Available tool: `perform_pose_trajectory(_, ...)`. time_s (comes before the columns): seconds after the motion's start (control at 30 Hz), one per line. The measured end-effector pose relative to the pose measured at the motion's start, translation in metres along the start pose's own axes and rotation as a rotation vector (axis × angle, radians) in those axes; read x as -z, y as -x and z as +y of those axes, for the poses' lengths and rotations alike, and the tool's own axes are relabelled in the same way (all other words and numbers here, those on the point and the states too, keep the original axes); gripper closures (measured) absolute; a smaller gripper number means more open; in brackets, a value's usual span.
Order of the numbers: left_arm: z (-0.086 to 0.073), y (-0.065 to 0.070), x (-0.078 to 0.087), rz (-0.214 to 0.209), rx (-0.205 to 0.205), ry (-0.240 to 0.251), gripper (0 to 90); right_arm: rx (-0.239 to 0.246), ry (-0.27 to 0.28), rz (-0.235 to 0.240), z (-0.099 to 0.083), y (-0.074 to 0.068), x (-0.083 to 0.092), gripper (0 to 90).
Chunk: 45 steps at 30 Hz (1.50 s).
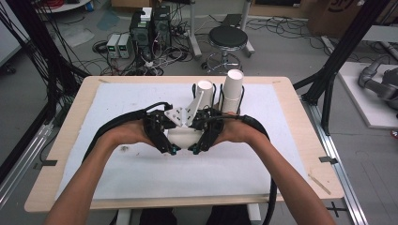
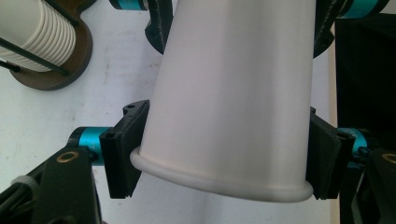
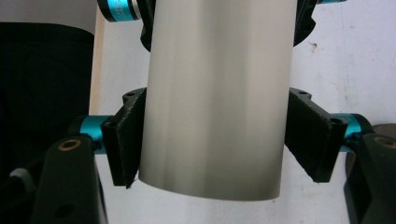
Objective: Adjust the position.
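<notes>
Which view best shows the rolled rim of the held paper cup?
The left gripper view: the rolled rim curves between its jaws. The right gripper view shows the cup's plain end; in the high view, hands and grippers mostly hide the cup.

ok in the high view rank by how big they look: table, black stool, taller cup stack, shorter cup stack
1. table
2. black stool, though farther off
3. taller cup stack
4. shorter cup stack
</notes>
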<state>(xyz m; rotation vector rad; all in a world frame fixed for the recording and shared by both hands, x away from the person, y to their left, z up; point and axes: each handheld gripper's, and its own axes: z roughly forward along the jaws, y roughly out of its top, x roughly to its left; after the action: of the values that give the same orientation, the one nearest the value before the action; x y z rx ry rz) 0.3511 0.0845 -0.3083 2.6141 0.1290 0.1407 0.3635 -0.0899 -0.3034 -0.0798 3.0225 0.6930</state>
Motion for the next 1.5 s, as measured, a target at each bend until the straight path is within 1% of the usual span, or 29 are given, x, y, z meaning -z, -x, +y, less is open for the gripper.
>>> perform_pose_trajectory(0.07, 0.000, 0.000, 0.000, 0.003, -0.001, -0.002, 26.4, 0.001, 0.005, 0.004, 0.000, 0.000, 0.000, 30.6)
perform_pose_trajectory(0.2, 0.000, -0.001, 0.001, 0.005, -0.003, -0.002, 26.4, -0.002, 0.005, -0.001, 0.001, -0.001, -0.001, 31.7)
perform_pose_trajectory(0.37, -0.001, -0.001, 0.002, -0.002, 0.002, 0.007, 26.5, -0.005, 0.005, 0.003, 0.000, 0.000, 0.000, 33.6)
perform_pose_trajectory(0.43, -0.001, -0.001, 0.002, -0.001, 0.002, 0.007, 26.5, -0.003, 0.005, -0.005, 0.000, 0.000, 0.000, 33.9)
perform_pose_trajectory(0.53, -0.001, -0.002, 0.001, -0.010, 0.000, 0.011, 25.0, -0.005, 0.001, -0.007, 0.000, -0.001, 0.000, 34.0)
perform_pose_trajectory(0.63, -0.003, -0.003, 0.001, -0.043, 0.020, 0.034, 20.1, -0.006, 0.005, -0.009, -0.001, -0.001, -0.001, 33.9)
perform_pose_trajectory(0.7, -0.004, -0.006, -0.001, -0.073, 0.041, 0.031, 9.5, -0.006, 0.008, -0.008, -0.001, -0.001, -0.001, 33.9)
perform_pose_trajectory(0.73, -0.005, -0.006, -0.003, -0.077, 0.053, 0.026, 3.8, -0.006, 0.011, -0.006, -0.001, -0.001, -0.001, 33.9)
perform_pose_trajectory(0.77, -0.006, -0.007, -0.003, -0.077, 0.051, 0.026, 1.7, -0.007, 0.013, -0.005, -0.001, -0.001, -0.001, 33.9)
perform_pose_trajectory(0.8, -0.006, -0.007, -0.003, -0.081, 0.052, 0.035, 1.7, -0.003, 0.013, -0.007, -0.001, -0.001, -0.001, 33.9)
perform_pose_trajectory(0.83, -0.008, -0.008, -0.003, -0.089, 0.054, 0.061, 1.7, -0.005, 0.012, -0.007, -0.001, -0.001, -0.001, 33.9)
perform_pose_trajectory(0.87, -0.009, -0.008, -0.002, -0.096, 0.058, 0.075, 1.7, -0.004, 0.011, -0.008, -0.001, -0.001, -0.001, 33.9)
perform_pose_trajectory(0.9, -0.009, -0.007, -0.002, -0.096, 0.066, 0.100, 1.7, -0.004, 0.013, -0.008, -0.001, -0.001, 0.000, 33.9)
perform_pose_trajectory(0.93, -0.010, -0.008, -0.001, -0.089, 0.055, 0.100, 1.7, -0.005, 0.016, -0.006, -0.002, -0.001, 0.000, 33.9)
perform_pose_trajectory(0.97, -0.010, -0.008, -0.001, -0.092, 0.061, 0.099, 1.7, -0.007, 0.020, -0.010, -0.002, -0.001, 0.001, 33.9)
perform_pose_trajectory(1.0, -0.010, -0.008, -0.001, -0.087, 0.058, 0.097, 1.7, -0.008, 0.021, -0.010, -0.003, -0.001, 0.001, 33.9)
perform_pose_trajectory(1.07, -0.010, -0.007, -0.001, -0.088, 0.069, 0.109, 1.7, -0.006, 0.022, -0.013, -0.003, 0.000, 0.002, 33.9)
perform_pose_trajectory(1.1, -0.010, -0.008, 0.001, -0.076, 0.055, 0.108, 1.7, -0.008, 0.019, -0.009, -0.003, 0.000, 0.002, 33.9)
perform_pose_trajectory(1.17, -0.010, -0.009, 0.001, -0.077, 0.060, 0.123, 1.7, -0.007, 0.021, -0.012, -0.004, 0.000, 0.002, 33.9)
perform_pose_trajectory(1.2, -0.010, -0.009, 0.001, -0.077, 0.060, 0.123, 1.7, -0.007, 0.021, -0.012, -0.004, 0.000, 0.002, 33.9)
perform_pose_trajectory(1.23, -0.011, -0.009, 0.002, -0.072, 0.067, 0.143, 1.7, -0.009, 0.025, -0.008, -0.004, 0.000, 0.002, 33.9)
perform_pose_trajectory(1.27, -0.012, -0.009, 0.002, -0.078, 0.069, 0.147, 1.7, -0.009, 0.025, -0.010, -0.004, 0.000, 0.002, 33.9)
perform_pose_trajectory(1.3, -0.012, -0.008, 0.002, -0.067, 0.072, 0.153, 1.7, -0.009, 0.025, -0.011, -0.004, 0.000, 0.002, 33.9)
perform_pose_trajectory(1.33, -0.013, -0.008, 0.002, -0.067, 0.069, 0.159, 1.7, -0.009, 0.027, -0.010, -0.004, 0.000, 0.002, 33.9)
perform_pose_trajectory(1.43, -0.016, -0.008, 0.003, -0.072, 0.082, 0.192, 1.7, -0.009, 0.028, -0.012, -0.005, -0.001, 0.002, 33.9)
perform_pose_trajectory(1.47, -0.016, -0.008, 0.003, -0.072, 0.082, 0.192, 1.7, -0.009, 0.028, -0.012, -0.005, -0.001, 0.002, 33.9)
perform_pose_trajectory(1.5, -0.018, -0.008, 0.003, -0.082, 0.092, 0.228, 1.7, -0.006, 0.035, -0.013, -0.005, -0.001, 0.002, 33.9)
